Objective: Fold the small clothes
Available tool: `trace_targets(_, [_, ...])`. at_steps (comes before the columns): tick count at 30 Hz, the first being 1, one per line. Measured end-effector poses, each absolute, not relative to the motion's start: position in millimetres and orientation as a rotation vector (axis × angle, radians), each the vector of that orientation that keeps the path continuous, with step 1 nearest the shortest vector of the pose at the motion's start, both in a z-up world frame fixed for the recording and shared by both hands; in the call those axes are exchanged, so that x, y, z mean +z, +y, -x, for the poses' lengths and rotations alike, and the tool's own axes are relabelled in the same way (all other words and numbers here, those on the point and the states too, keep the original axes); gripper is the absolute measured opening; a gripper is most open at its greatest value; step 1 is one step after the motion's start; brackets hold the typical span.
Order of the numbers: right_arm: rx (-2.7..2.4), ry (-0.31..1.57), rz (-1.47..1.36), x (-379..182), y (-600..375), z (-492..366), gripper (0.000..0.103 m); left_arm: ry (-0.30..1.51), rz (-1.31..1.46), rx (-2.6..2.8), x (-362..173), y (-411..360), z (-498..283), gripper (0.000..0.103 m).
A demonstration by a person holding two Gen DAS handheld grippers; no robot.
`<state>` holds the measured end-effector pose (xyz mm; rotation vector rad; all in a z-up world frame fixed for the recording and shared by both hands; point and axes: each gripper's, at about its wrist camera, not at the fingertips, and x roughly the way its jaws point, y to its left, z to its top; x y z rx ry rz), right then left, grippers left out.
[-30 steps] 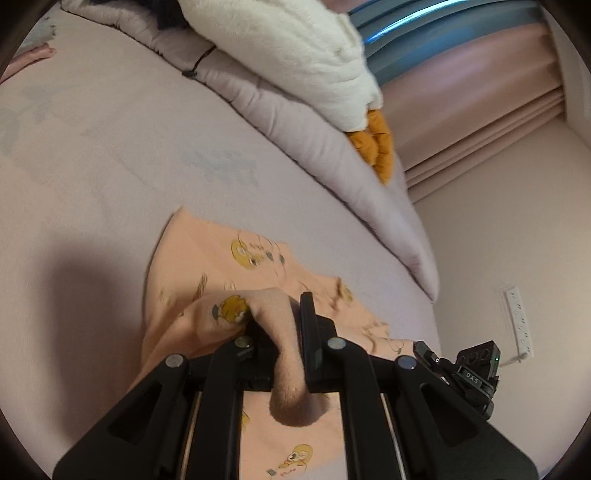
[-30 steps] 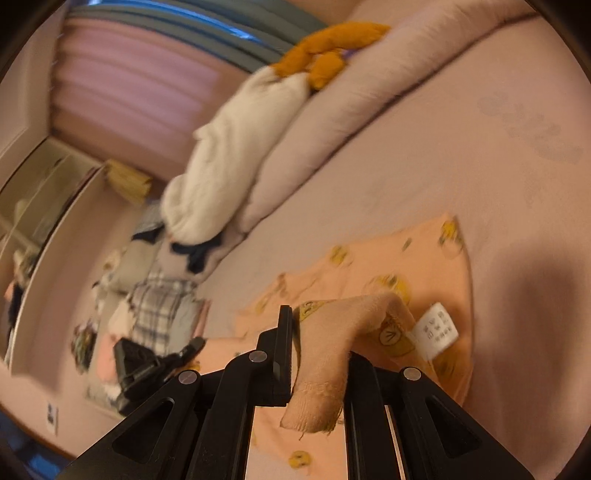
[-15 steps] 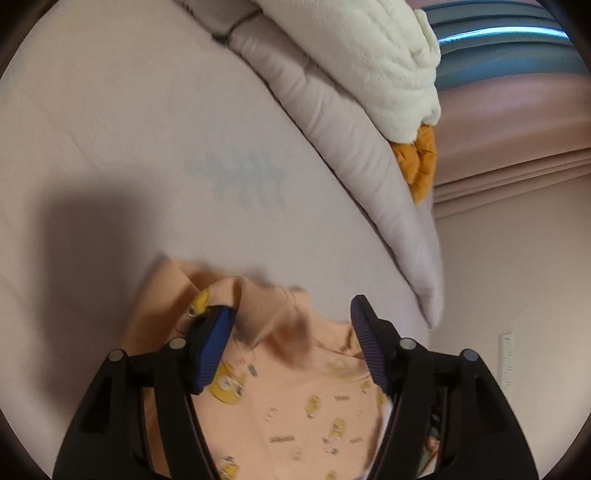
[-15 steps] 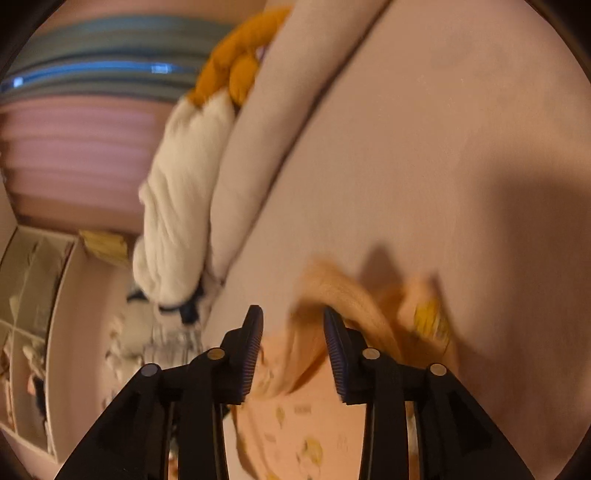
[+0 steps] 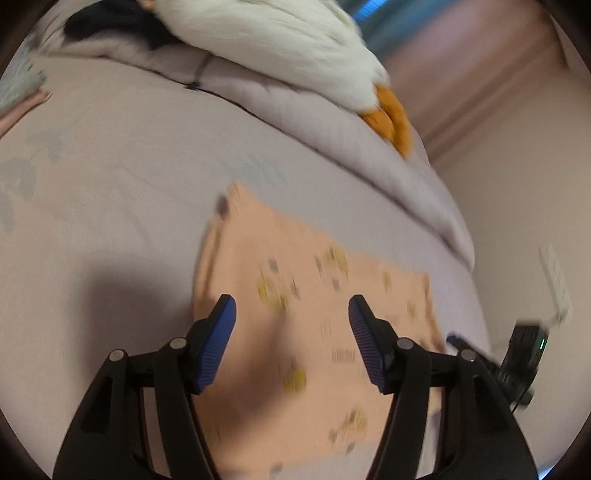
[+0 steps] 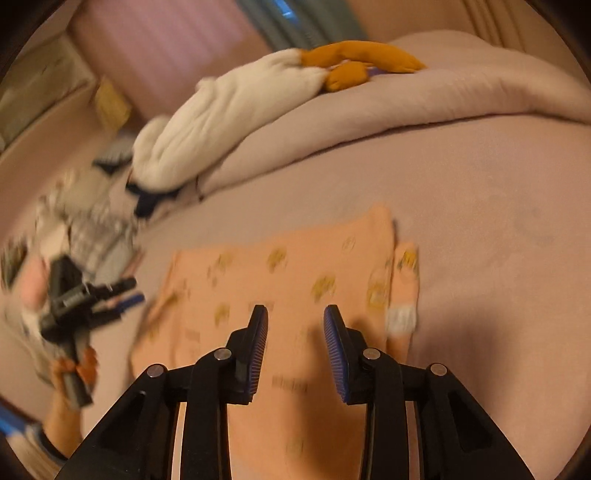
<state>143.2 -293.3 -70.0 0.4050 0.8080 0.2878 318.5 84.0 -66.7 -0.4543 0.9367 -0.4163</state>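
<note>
A peach garment (image 5: 280,240) with yellow cartoon prints lies folded flat on the pale pink bed sheet (image 5: 110,166). My left gripper (image 5: 291,306) hovers above its near part; its jaws are closing, with nothing between the blue pads. In the right wrist view the same garment (image 6: 288,254) shows a white label (image 6: 400,319) at its right edge. My right gripper (image 6: 295,314) hangs over it, jaws narrower and closing, also with nothing between them. The left gripper (image 6: 122,291) appears at the left of that view, held by a hand (image 6: 62,402).
A rolled pale duvet (image 5: 295,110) runs along the far side of the bed, with a white plush toy (image 5: 280,33) with orange feet (image 5: 391,114) on it. A pile of clothes (image 6: 88,229) lies at the bed's left. A wall and a socket strip (image 5: 554,280) are on the right.
Both grippers let go of the peach folds they were pinching and opened. The garment dropped flat onto the bed, and both grippers drew back from it.
</note>
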Motion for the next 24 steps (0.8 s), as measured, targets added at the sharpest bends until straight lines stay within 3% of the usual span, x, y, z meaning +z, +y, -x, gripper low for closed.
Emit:
trace_targets(3, [0.284,0.865,-0.35,-84.8,-283.3,-130.8,0.027,0.969,0.375,-0.426,-82.1,73.5,-297.8,0.047])
trace_targets(13, [0.251,0.954,-0.239,-99.6,-280.7,-101.4,0.022,0.998,0.369,-0.441,-113.0,93.3,-253.9,0.043])
trace_targets(16, [0.245,0.939,-0.234,-86.3,-284.4,-95.0,0.022,0.976,0.395,-0.425,-101.7,108.6,-246.7,0.045])
trace_targets(20, [0.325,0.867,-0.265,-71.6,-270.1,-104.5,0.025,0.958,0.44,-0.379,-95.4,125.8,-255.0,0.06])
trace_targets(24, [0.367,0.851,-0.33,-69.7,-246.8,-143.6,0.025,0.982,0.518,-0.383,-104.1,124.0,-283.9,0.06])
